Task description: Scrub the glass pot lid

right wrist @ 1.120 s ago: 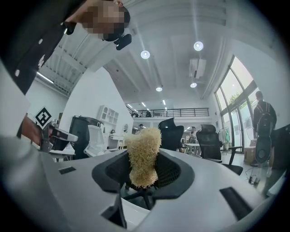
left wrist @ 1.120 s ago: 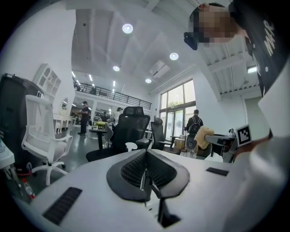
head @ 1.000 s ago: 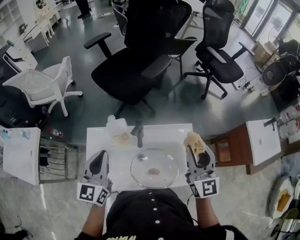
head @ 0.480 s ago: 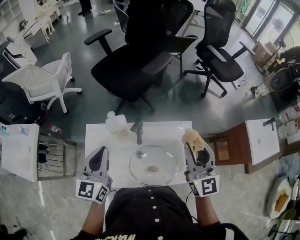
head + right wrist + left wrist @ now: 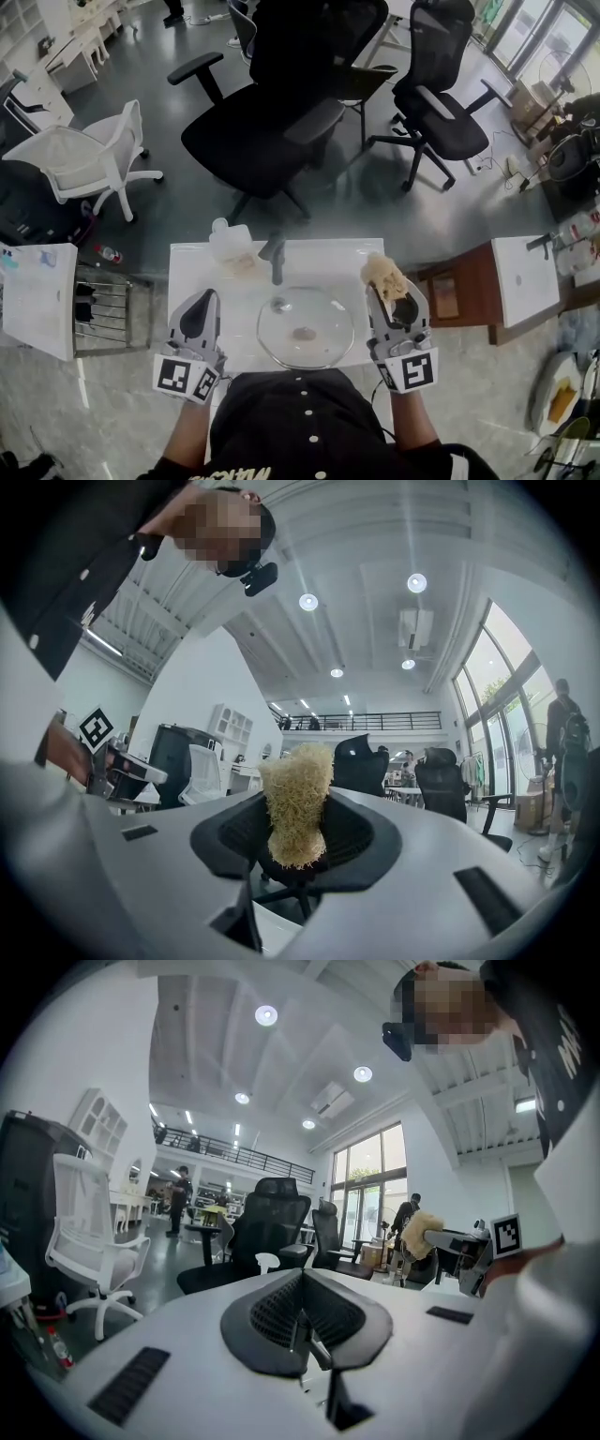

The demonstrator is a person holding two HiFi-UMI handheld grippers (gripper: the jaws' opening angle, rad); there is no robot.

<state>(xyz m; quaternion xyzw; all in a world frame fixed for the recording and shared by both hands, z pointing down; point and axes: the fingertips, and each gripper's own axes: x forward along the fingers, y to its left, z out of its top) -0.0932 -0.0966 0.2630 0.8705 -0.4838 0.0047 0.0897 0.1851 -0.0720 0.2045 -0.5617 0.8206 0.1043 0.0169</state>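
Note:
The round glass pot lid [image 5: 307, 328] lies flat in the white sink [image 5: 234, 291], a brownish smear near its middle and its knob [image 5: 279, 305] off toward the far left. My right gripper [image 5: 385, 280] hovers at the lid's right side, shut on a pale yellow loofah scrubber [image 5: 384, 274] that sticks out past the jaws; the right gripper view shows the scrubber [image 5: 295, 803] clamped between them. At the lid's left my left gripper [image 5: 201, 309] is held level, shut with nothing in it, its jaws pressed together in the left gripper view [image 5: 302, 1321].
A dark faucet [image 5: 275, 255] rises at the back of the sink, with a white soap dish [image 5: 231, 246] to its left. Black office chairs [image 5: 272, 112] and a white chair [image 5: 80, 164] stand beyond. A wire rack [image 5: 103, 309] and white cabinets [image 5: 37, 300] flank the sink.
Both grippers have stayed where they were beside the lid; only the head view has shifted slightly.

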